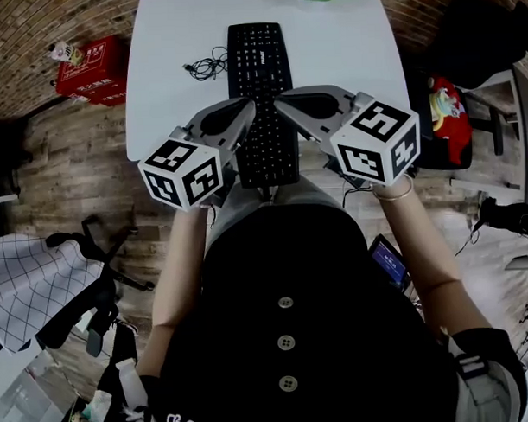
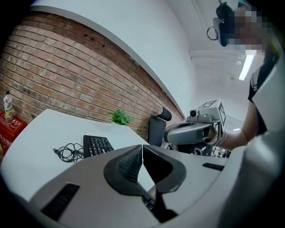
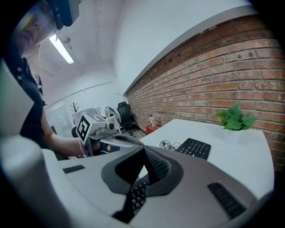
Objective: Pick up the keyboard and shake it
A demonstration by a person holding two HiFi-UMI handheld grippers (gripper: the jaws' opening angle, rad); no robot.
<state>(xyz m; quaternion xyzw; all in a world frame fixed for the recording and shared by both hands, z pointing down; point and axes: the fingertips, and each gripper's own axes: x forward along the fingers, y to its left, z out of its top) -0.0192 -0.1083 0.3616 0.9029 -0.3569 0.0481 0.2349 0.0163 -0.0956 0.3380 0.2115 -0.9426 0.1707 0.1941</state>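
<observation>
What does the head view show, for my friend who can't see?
A black keyboard lies on a white table, seen from above. The left tool and the right tool, both shut, point toward each other over its middle. A tangled cable lies beside it.

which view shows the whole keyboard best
The head view: the keyboard shows nearly end to end on the white table, only its middle crossed by the left gripper and right gripper. Each gripper view shows just its far end and a few keys below that gripper's shut jaws.
</observation>
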